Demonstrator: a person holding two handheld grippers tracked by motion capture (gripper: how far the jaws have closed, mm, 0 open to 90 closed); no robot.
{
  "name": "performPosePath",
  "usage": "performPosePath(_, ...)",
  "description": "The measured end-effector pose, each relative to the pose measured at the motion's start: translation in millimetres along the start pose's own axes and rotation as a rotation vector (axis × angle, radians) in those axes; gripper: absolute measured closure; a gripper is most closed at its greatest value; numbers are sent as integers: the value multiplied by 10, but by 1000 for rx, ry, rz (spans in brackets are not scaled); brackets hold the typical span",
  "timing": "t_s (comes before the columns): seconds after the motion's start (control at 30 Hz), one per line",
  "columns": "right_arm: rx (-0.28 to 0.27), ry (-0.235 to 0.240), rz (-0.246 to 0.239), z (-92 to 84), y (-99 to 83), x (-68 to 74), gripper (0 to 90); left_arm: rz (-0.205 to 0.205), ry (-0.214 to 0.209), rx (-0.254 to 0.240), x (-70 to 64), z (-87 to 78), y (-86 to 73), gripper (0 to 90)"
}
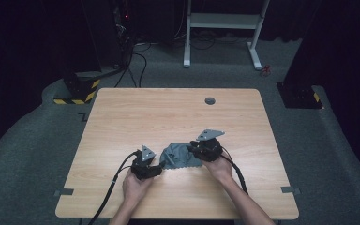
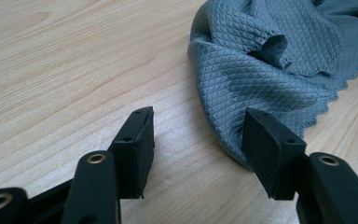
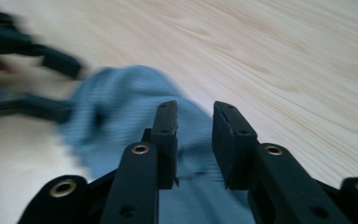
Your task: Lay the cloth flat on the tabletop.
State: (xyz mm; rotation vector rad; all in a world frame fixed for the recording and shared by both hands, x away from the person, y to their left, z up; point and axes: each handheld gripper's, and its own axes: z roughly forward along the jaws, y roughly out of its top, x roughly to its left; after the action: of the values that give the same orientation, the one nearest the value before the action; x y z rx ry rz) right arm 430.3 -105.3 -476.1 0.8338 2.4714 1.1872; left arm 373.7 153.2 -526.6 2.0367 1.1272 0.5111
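A crumpled grey-blue quilted cloth (image 1: 180, 156) with a scalloped hem lies on the wooden table (image 1: 168, 117), near its front middle. My left gripper (image 1: 161, 166) reaches in from the cloth's left. Its jaws stand wide open low over the wood (image 2: 200, 135), and the cloth's (image 2: 261, 60) edge lies just past the right fingertip (image 2: 265, 135). My right gripper (image 1: 191, 149) is at the cloth's right end. Its jaws (image 3: 195, 140) stand a little apart above the blurred cloth (image 3: 121, 112), with nothing pressed between the pads. The left gripper (image 3: 51, 84) shows blurred beyond the cloth.
A round grey cable port (image 1: 210, 100) sits near the table's far edge. Beyond the table, a white desk frame (image 1: 225, 21) and a yellow-and-black striped base (image 1: 77, 96) stand on the grey floor. Cables trail from both grippers toward the front edge.
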Motion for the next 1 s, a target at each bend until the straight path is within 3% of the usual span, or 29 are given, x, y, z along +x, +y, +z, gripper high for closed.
performPosePath(0.03,32,20,-61,-17,-6,135,652,0,0,0,0,0,0,442)
performPosePath(0.07,53,27,-81,-1,-25,186,627,0,0,0,0,0,0,441)
performPosePath(0.13,71,27,-94,27,-54,224,596,0,1,0,1,0,0,439)
performPosePath(0.23,112,-14,-117,149,-147,261,555,-1,1,0,2,1,0,432)
performPosePath(0.37,149,-24,-95,243,-180,187,821,-1,0,1,2,1,0,431)
performPosePath(0.43,129,-17,-81,216,-148,136,884,-1,-1,0,2,1,0,430)
performPosePath(0.57,121,-28,-73,160,-33,76,895,-1,-3,1,4,1,0,426)
performPosePath(0.73,91,-40,-22,184,183,-68,894,3,-7,1,8,1,2,414)
performPosePath(0.87,65,-52,10,286,356,-157,894,3,-8,3,7,0,1,412)
performPosePath(1.0,91,-66,55,476,441,-237,894,2,-8,3,-3,3,2,407)
